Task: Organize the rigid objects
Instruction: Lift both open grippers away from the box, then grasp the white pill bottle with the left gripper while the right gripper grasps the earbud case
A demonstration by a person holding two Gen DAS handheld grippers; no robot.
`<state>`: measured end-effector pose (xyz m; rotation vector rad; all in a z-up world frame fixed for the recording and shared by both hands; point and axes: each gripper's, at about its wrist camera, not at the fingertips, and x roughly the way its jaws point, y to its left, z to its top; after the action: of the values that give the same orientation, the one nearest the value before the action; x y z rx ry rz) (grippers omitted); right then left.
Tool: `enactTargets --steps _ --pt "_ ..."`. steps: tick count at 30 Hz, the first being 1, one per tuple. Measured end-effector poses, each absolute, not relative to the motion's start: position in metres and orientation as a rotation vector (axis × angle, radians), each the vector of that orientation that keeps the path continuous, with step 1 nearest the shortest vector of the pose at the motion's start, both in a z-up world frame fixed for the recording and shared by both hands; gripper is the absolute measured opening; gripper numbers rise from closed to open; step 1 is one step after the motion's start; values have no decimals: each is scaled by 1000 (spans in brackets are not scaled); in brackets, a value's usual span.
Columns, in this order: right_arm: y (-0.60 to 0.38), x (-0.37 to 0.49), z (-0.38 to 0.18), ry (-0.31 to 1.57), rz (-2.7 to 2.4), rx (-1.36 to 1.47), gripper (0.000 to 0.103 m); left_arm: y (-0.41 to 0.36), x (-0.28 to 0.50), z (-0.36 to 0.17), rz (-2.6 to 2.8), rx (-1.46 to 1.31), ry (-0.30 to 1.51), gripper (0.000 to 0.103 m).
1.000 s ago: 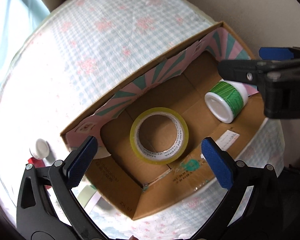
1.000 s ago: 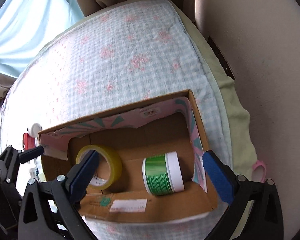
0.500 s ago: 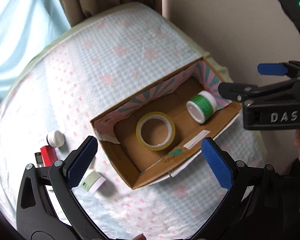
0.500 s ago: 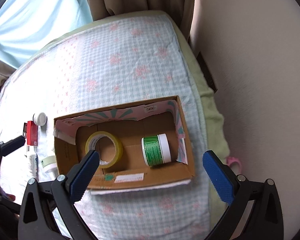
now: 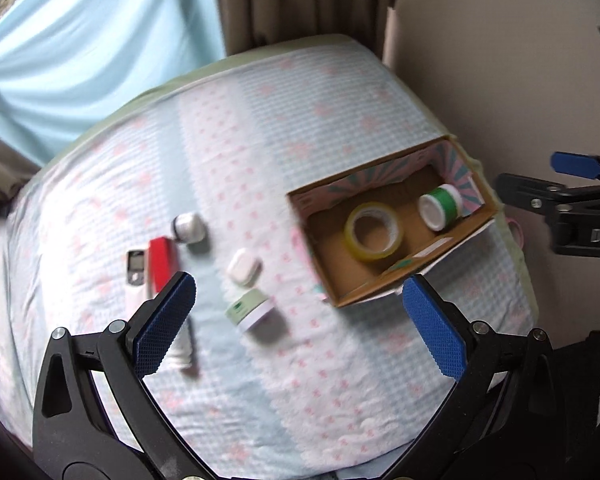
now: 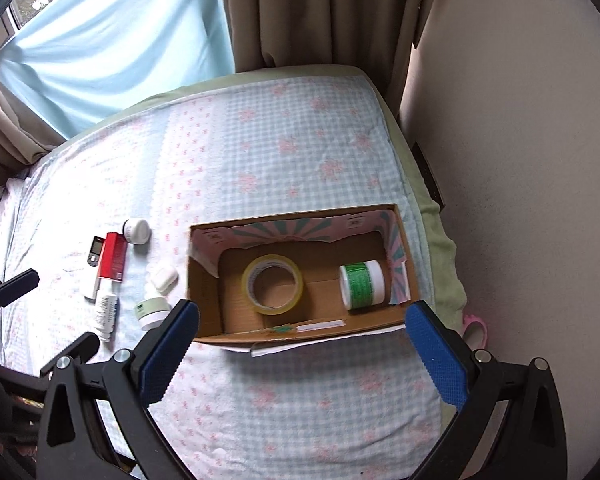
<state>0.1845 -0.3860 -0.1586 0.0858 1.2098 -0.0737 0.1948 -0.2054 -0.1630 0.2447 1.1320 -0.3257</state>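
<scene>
An open cardboard box (image 6: 208,320) (image 5: 392,284) lies on the bed. Inside it are a yellow tape roll (image 6: 272,290) (image 5: 374,232) and a green jar with a white lid (image 6: 362,286) (image 5: 440,207) on its side. Left of the box lie a pale green jar (image 6: 151,313) (image 5: 249,312), a white case (image 6: 164,280) (image 5: 243,267), a red box (image 6: 113,256) (image 5: 162,264), a small white jar (image 6: 136,231) (image 5: 188,228) and a white tube (image 6: 106,312). My left gripper (image 5: 300,324) is open high above the loose items. My right gripper (image 6: 300,352) is open above the box's near side.
The bed has a checked blue and pink cover (image 6: 292,152). A wall (image 6: 520,140) runs along its right side, and curtains (image 6: 320,12) hang behind it. A small black device (image 6: 96,251) lies beside the red box. A pink object (image 6: 476,328) sits by the bed's right edge.
Both grippers have pulled up and back from the box, so it looks smaller. The left view has swung left, bringing the loose items on the cover into sight.
</scene>
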Motion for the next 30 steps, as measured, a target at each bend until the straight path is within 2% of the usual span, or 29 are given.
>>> enactTargets --steps 8,13,19,30 --pt "-321 173 -144 1190 -14 81 103 -95 178 -164 -246 192 1164 103" --pt "-271 181 -158 1211 67 50 103 -38 174 -176 -185 215 1153 103" --pt "-221 204 -187 1265 150 59 103 2 185 -203 -137 157 1182 103" --pt "-159 269 -283 1389 180 111 103 36 222 -296 -51 46 1312 103"
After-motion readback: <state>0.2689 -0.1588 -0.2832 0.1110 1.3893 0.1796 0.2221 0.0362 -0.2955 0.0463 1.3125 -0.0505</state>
